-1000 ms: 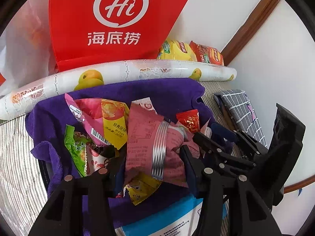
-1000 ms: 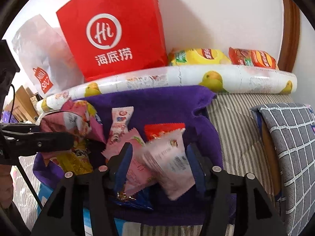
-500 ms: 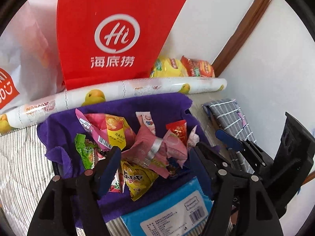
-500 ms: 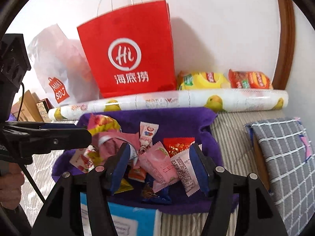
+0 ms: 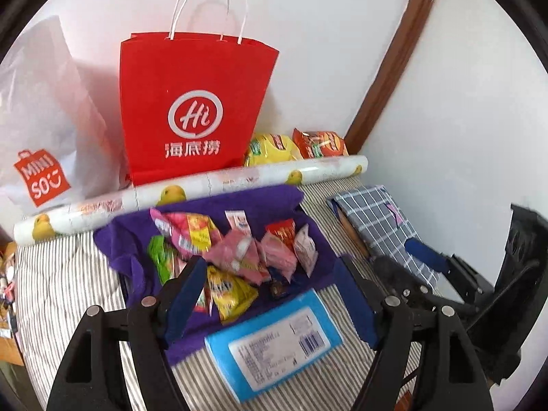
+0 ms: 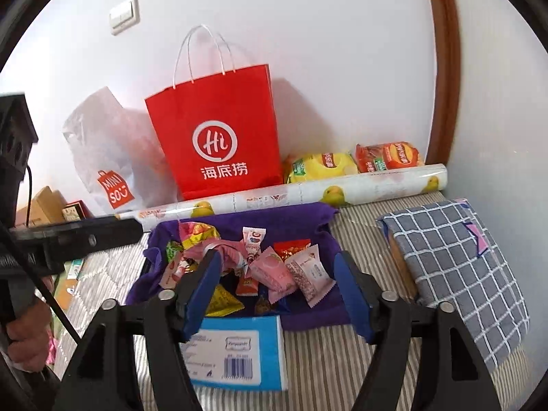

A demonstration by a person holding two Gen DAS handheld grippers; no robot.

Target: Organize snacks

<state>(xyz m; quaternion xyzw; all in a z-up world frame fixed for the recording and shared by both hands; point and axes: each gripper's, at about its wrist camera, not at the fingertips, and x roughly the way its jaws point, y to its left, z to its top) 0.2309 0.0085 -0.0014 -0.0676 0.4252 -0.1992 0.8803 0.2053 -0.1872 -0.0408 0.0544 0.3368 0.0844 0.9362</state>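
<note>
A heap of small snack packets (image 5: pixel 239 253) in pink, yellow, green and red lies on a purple cloth (image 5: pixel 260 202); the right wrist view shows the same heap (image 6: pixel 270 267) and cloth (image 6: pixel 274 219). My left gripper (image 5: pixel 269 267) hangs above the heap's near side. Its jaws are opening and hold nothing. My right gripper (image 6: pixel 276 260) hovers over the same heap, its jaws also opening, with no packet pressed between the pads. Each wrist view catches the other tool at its edge: the right gripper (image 5: pixel 428 257) and the left gripper (image 6: pixel 85 236), with a hand on its handle.
A blue tissue pack (image 5: pixel 274 339) lies in front of the cloth on the striped bedding (image 5: pixel 68 274). Behind the cloth lies a printed paper roll (image 5: pixel 205 185). Against the wall stand a red paper bag (image 5: pixel 191 109), a white plastic bag (image 5: pixel 44 137) and two crisp bags (image 5: pixel 294 144). A grey checked cushion (image 6: pixel 455 260) is at the right.
Both grippers have risen and drawn back from the heap with wider jaws. The pink packets that were between the jaws now lie on the heap.
</note>
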